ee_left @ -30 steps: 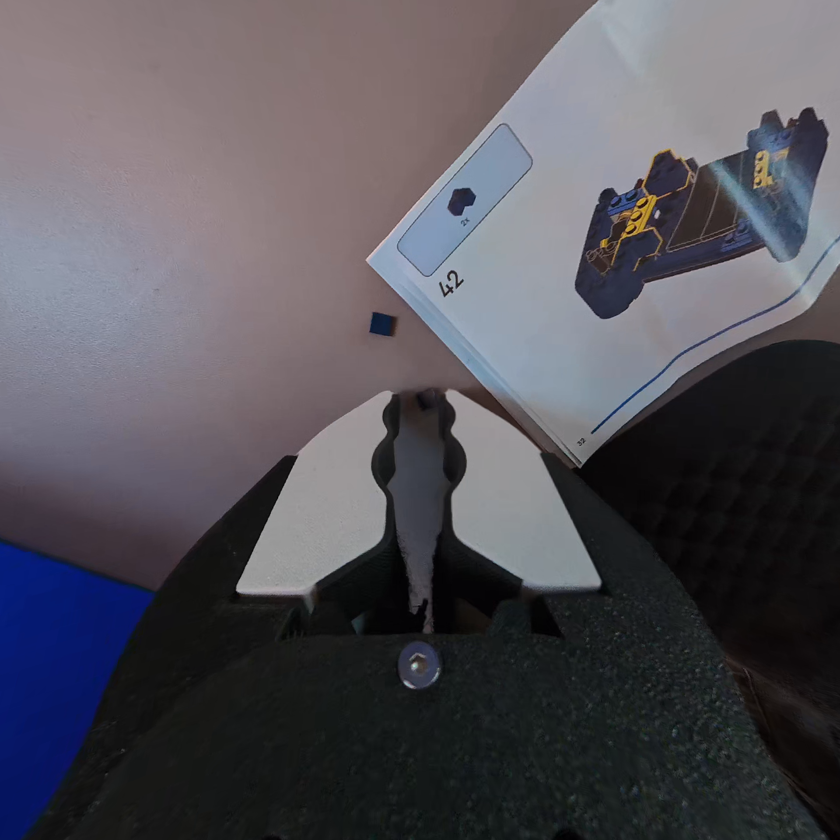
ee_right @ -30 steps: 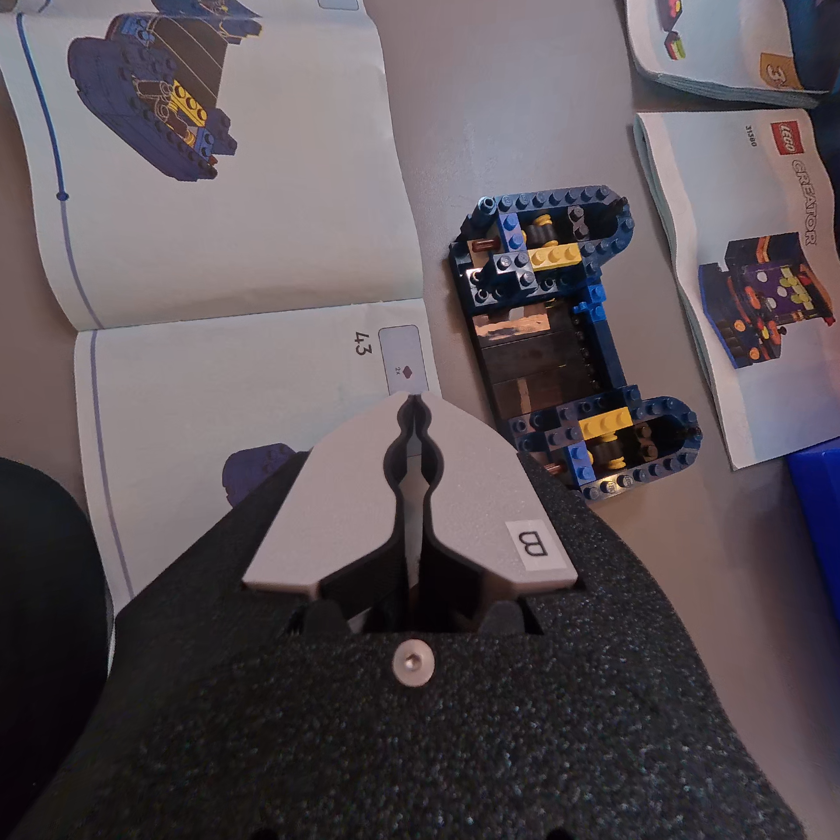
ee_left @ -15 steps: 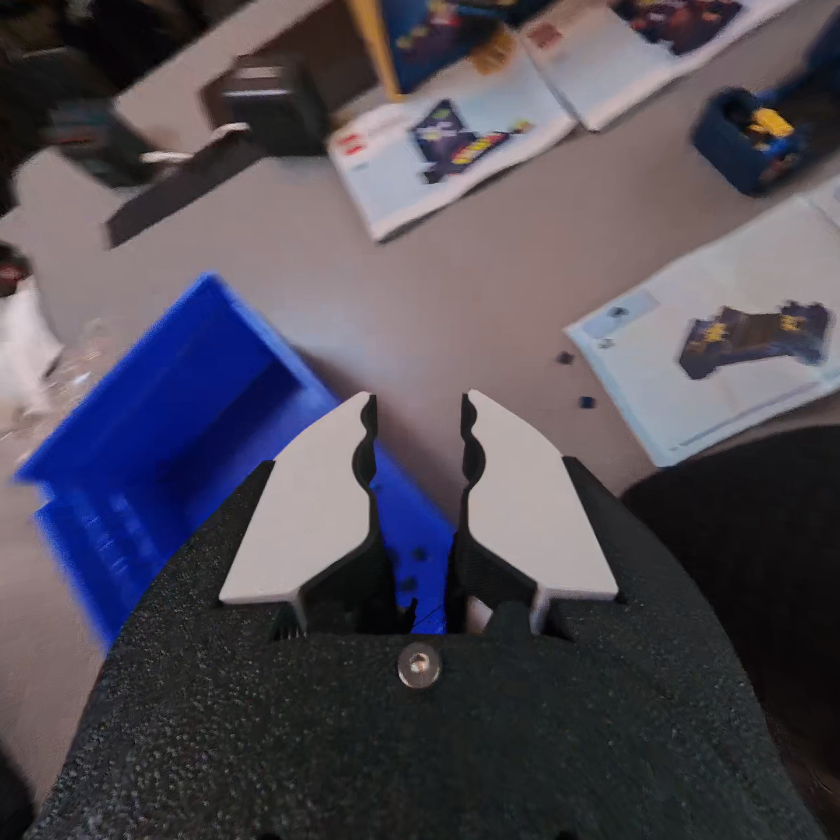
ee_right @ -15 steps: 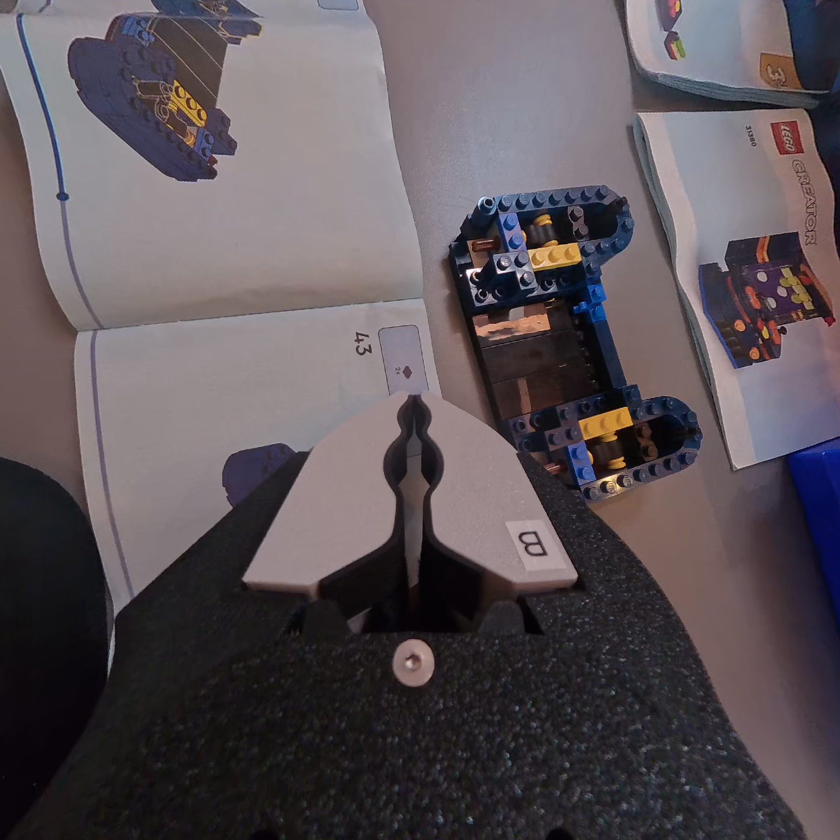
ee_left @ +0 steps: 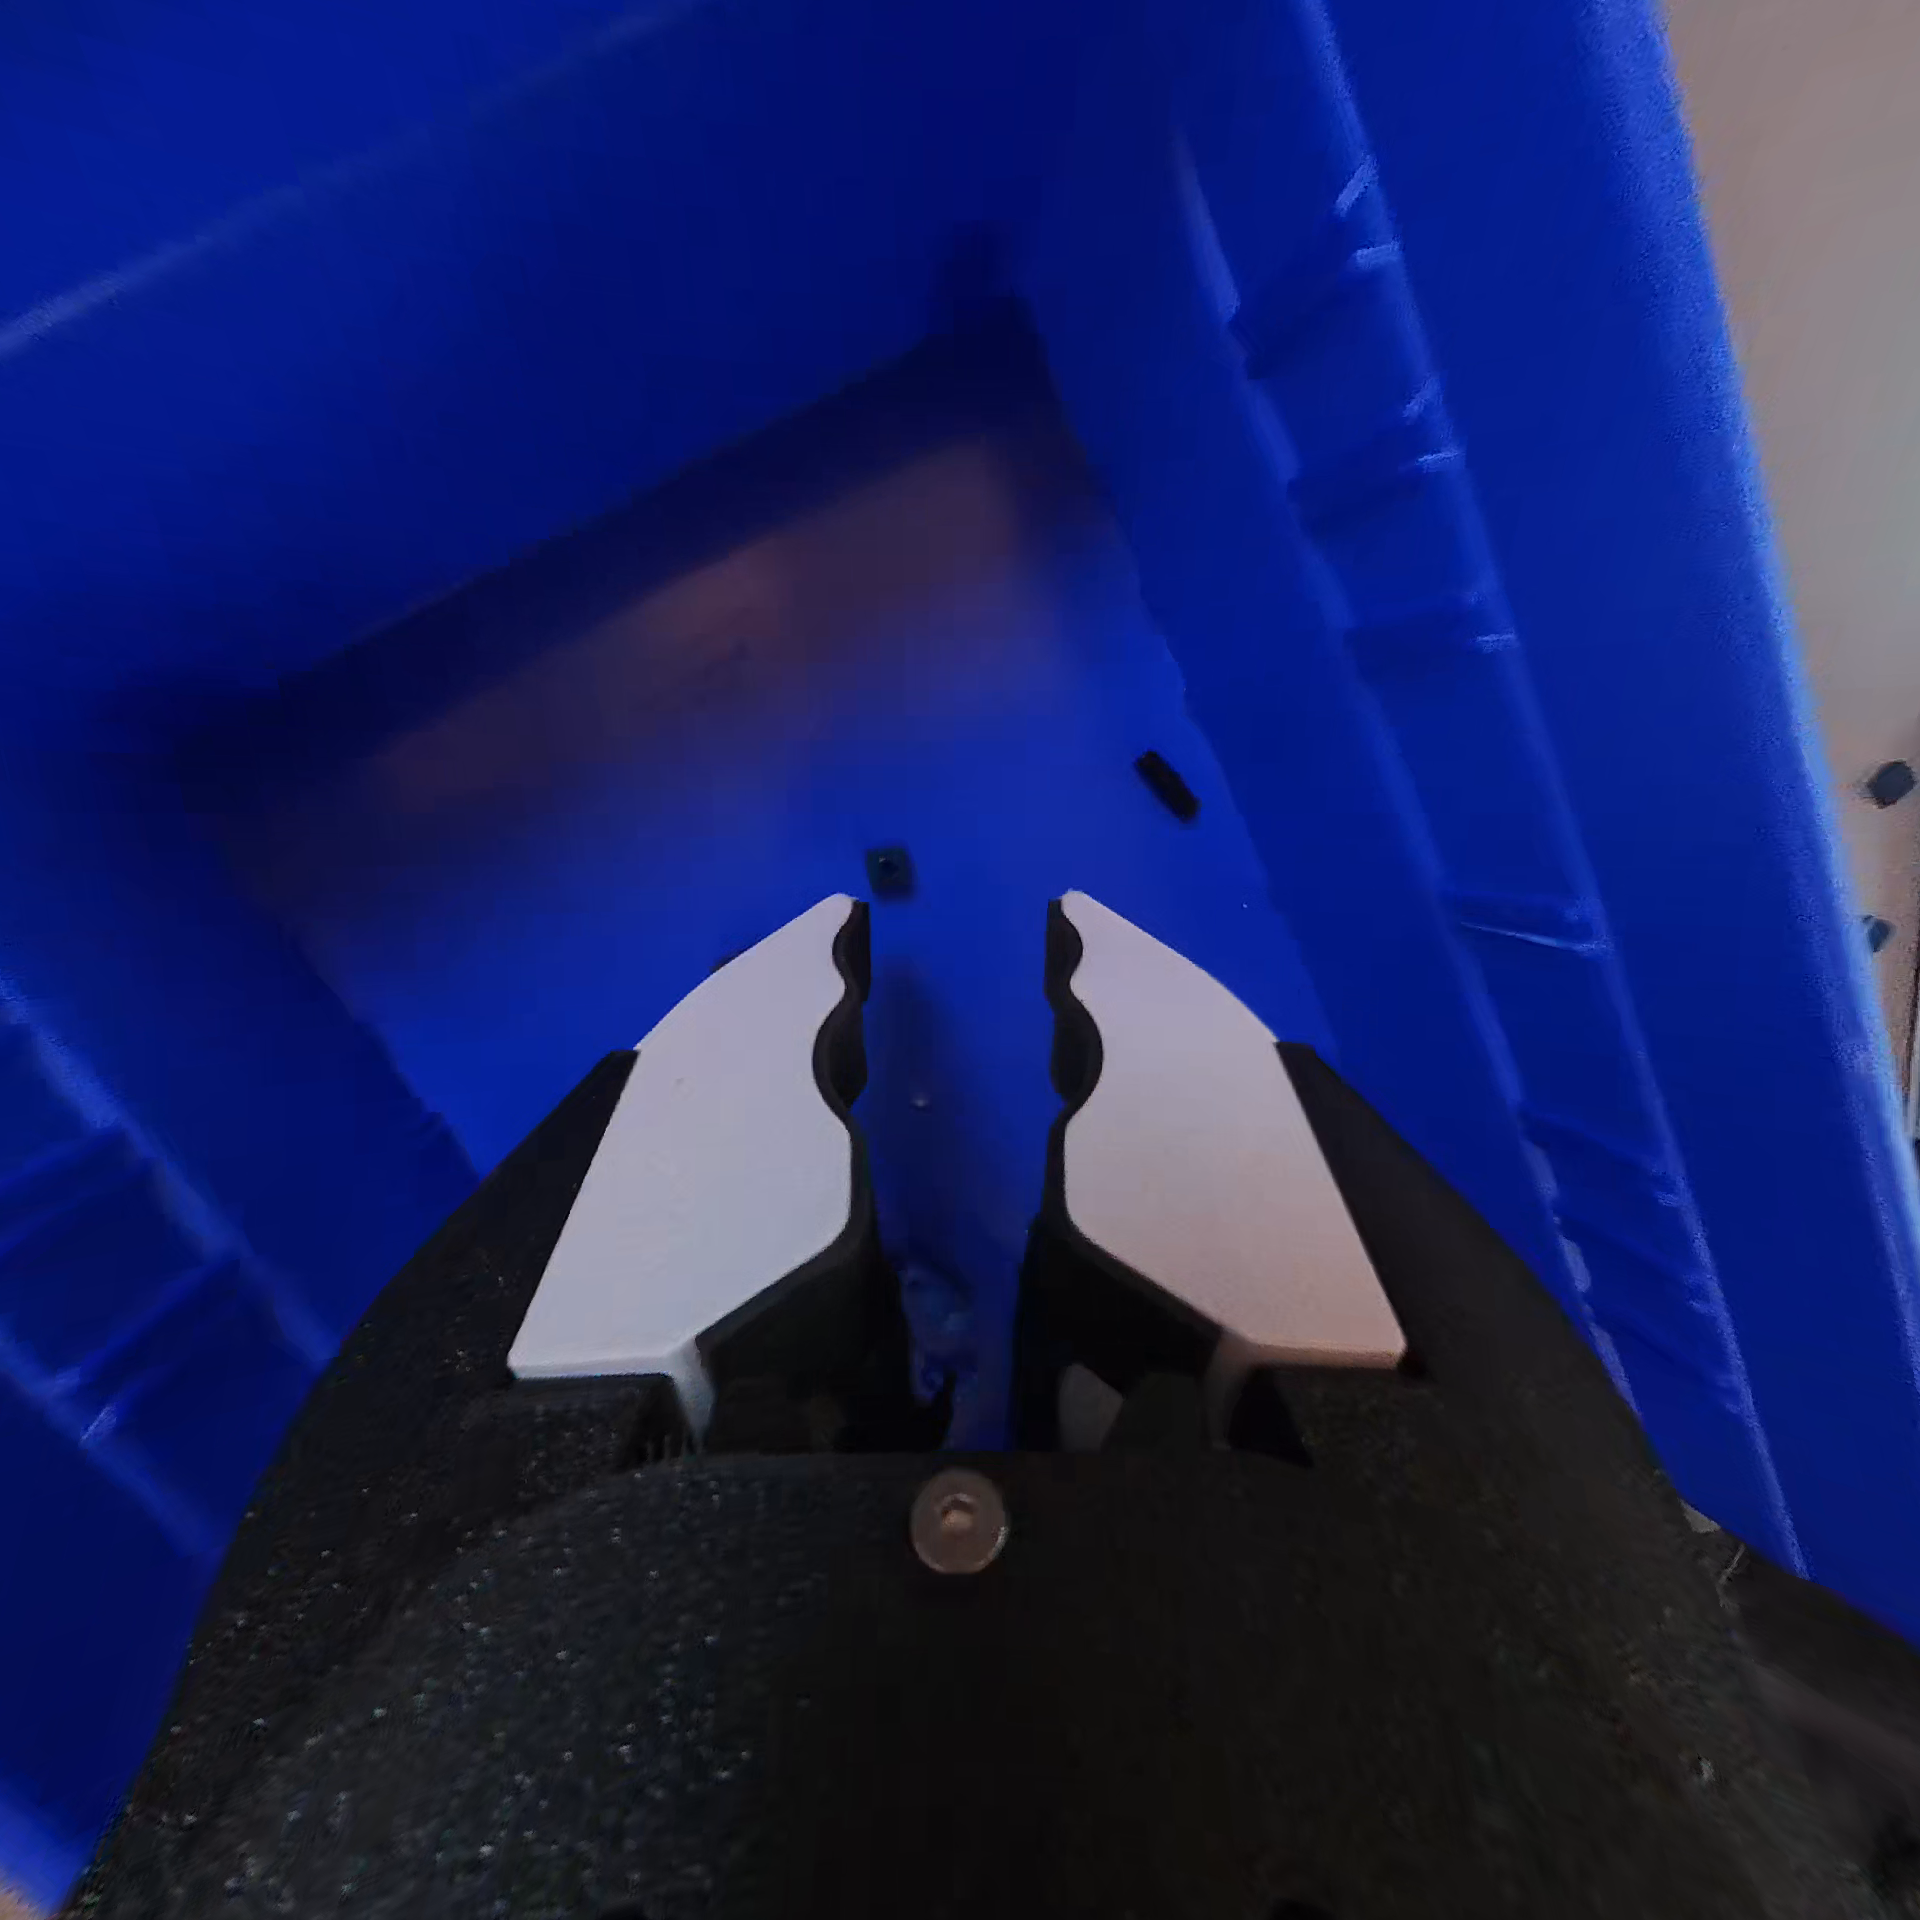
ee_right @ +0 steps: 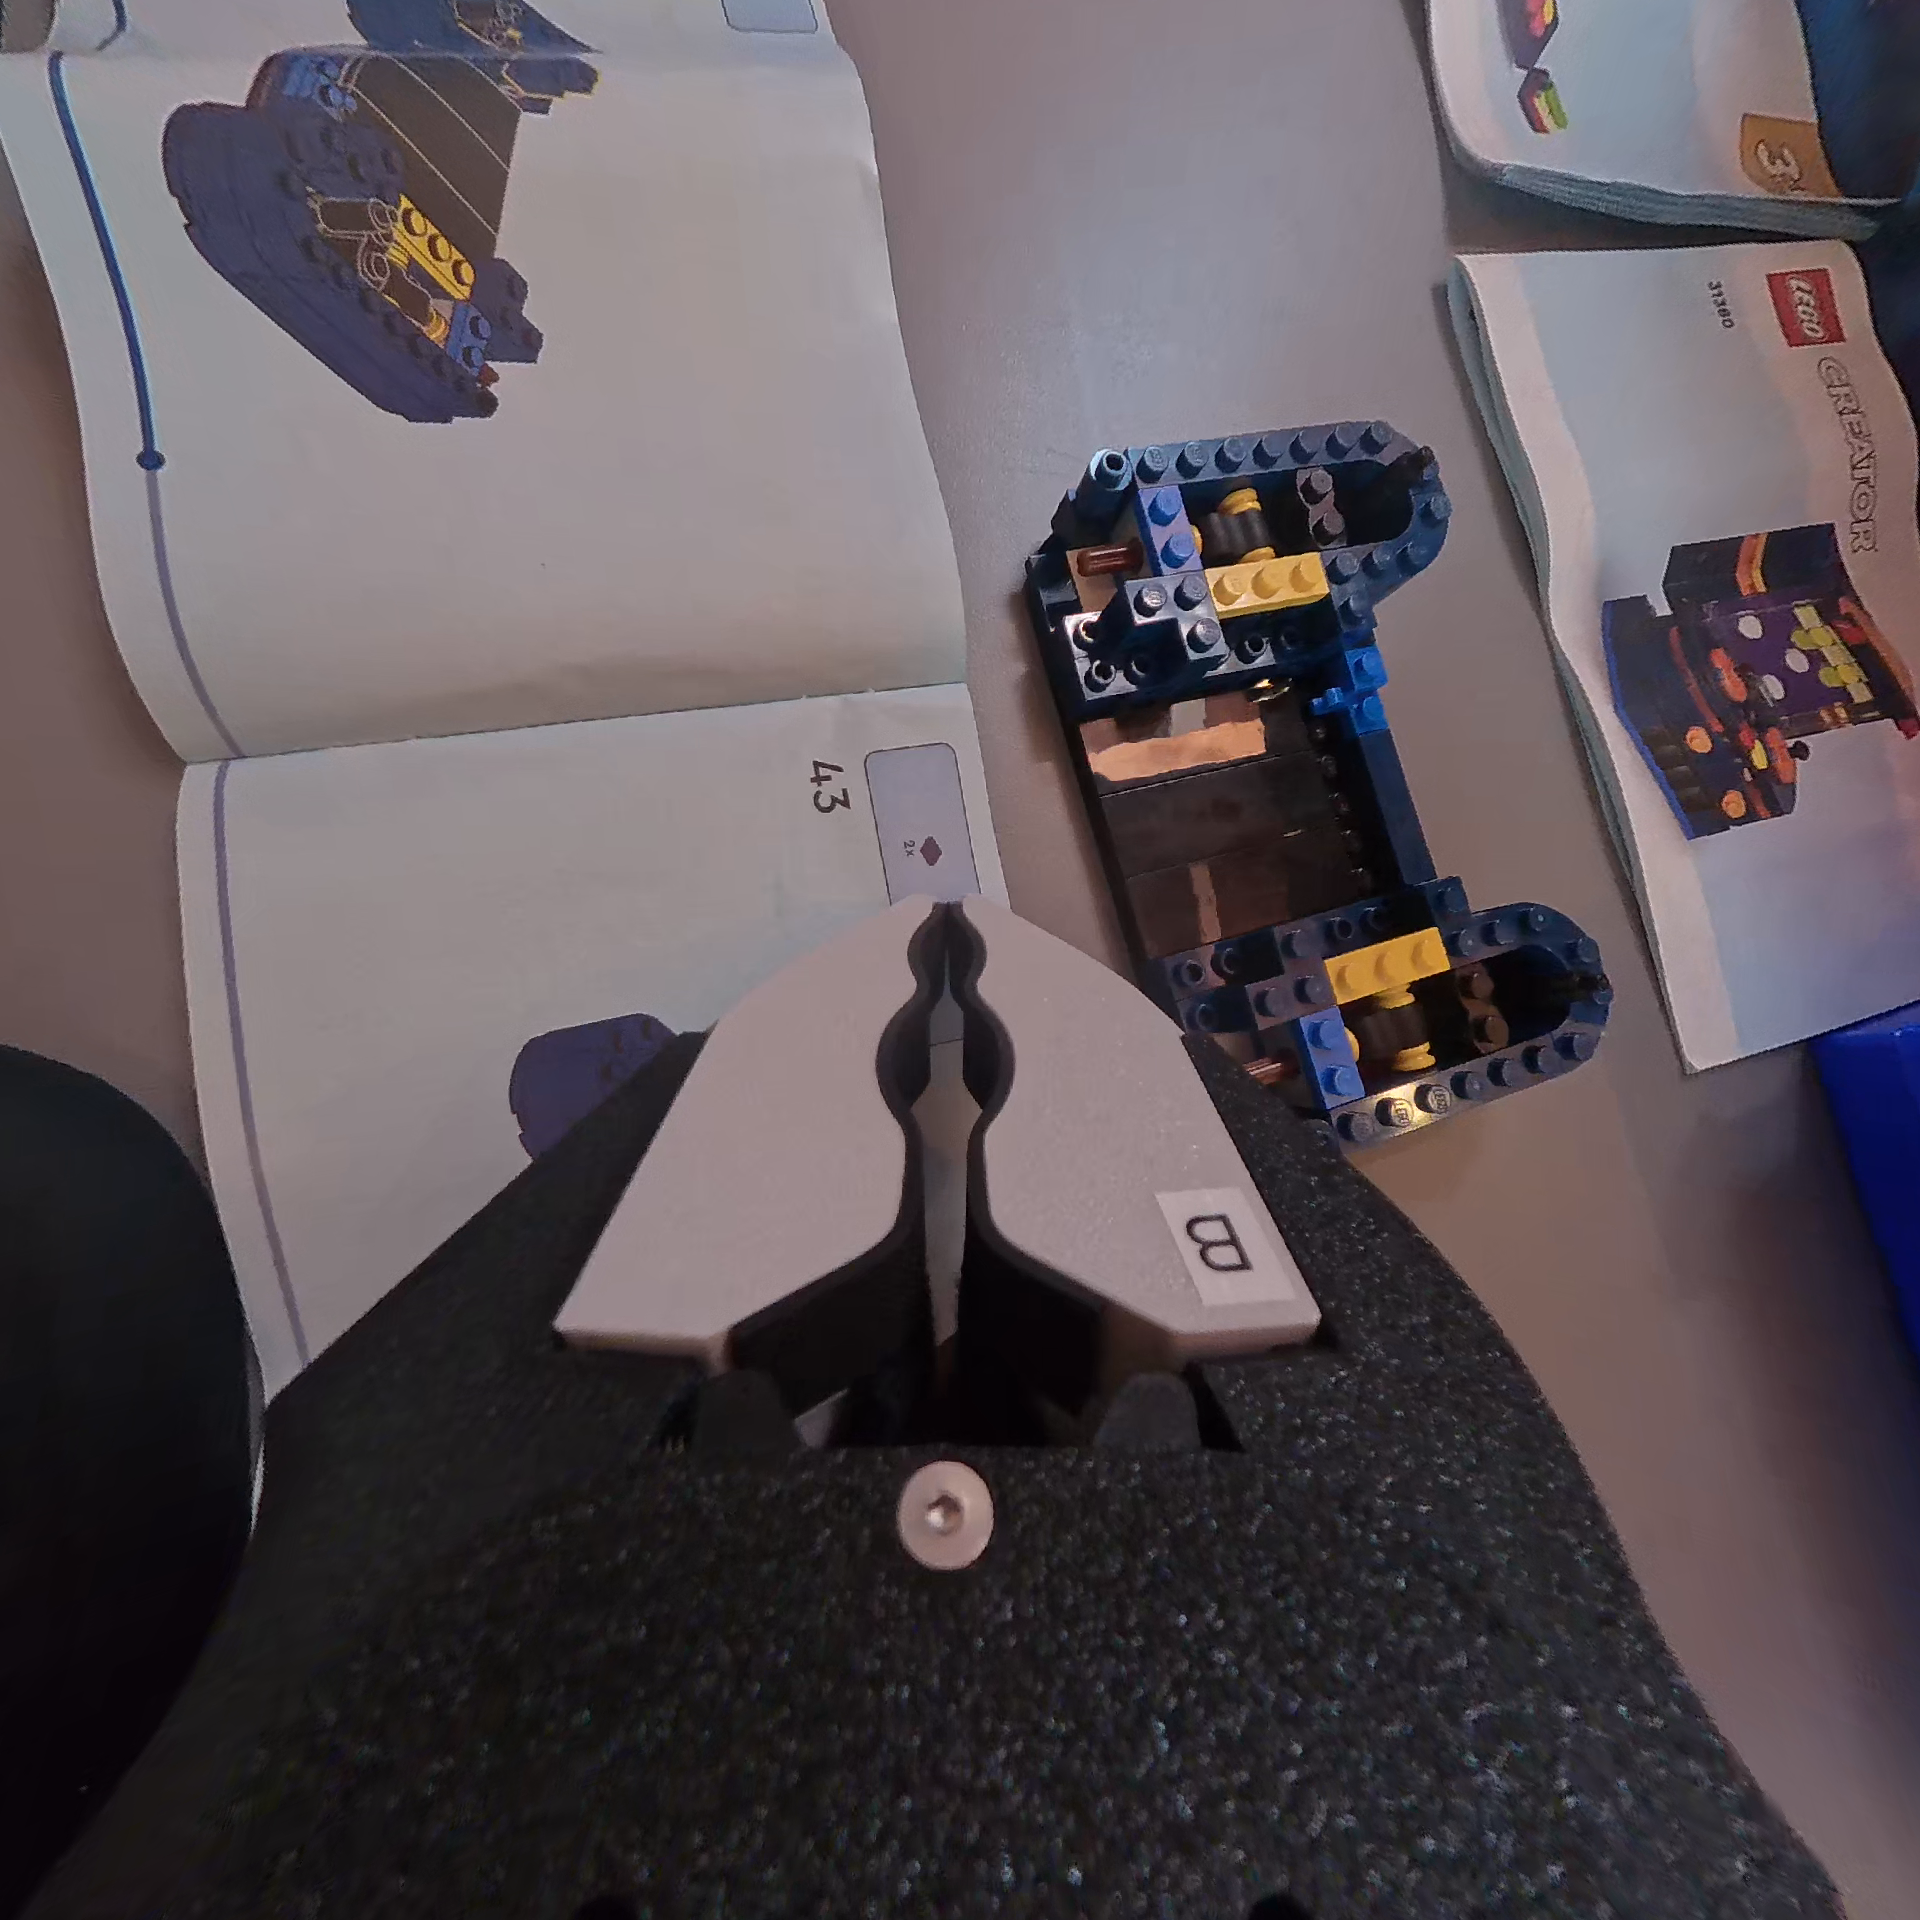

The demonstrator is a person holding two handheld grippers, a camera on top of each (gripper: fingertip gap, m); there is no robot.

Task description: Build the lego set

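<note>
- Since the earlier frames the left hand-held gripper (ee_left: 958, 906) has swung away from the open booklet and worktop and now points down into a blue bin (ee_left: 623, 312); its view is filled by the bin's walls and floor.
- Left wrist view: the left hand-held gripper's jaws stand apart with nothing between them. A small dark square piece (ee_left: 891, 865) lies on the bin floor just beyond the left fingertip, not touching it. A second small dark piece (ee_left: 1166, 787) lies near the bin's right wall. Outside that wall, on the worktop (ee_left: 1818, 312), two more small dark pieces (ee_left: 1889, 782) show at the right edge of the view.
- Right wrist view: the right hand-held gripper (ee_right: 948, 910) has not moved; its jaws are closed together on nothing, over the edge of an open instruction booklet (ee_right: 520, 582). Just right of it on the worktop lies a partly built blue, black and yellow brick model (ee_right: 1299, 769). Further right lie a closed booklet (ee_right: 1683, 623) and a corner of the blue bin (ee_right: 1870, 1122).
</note>
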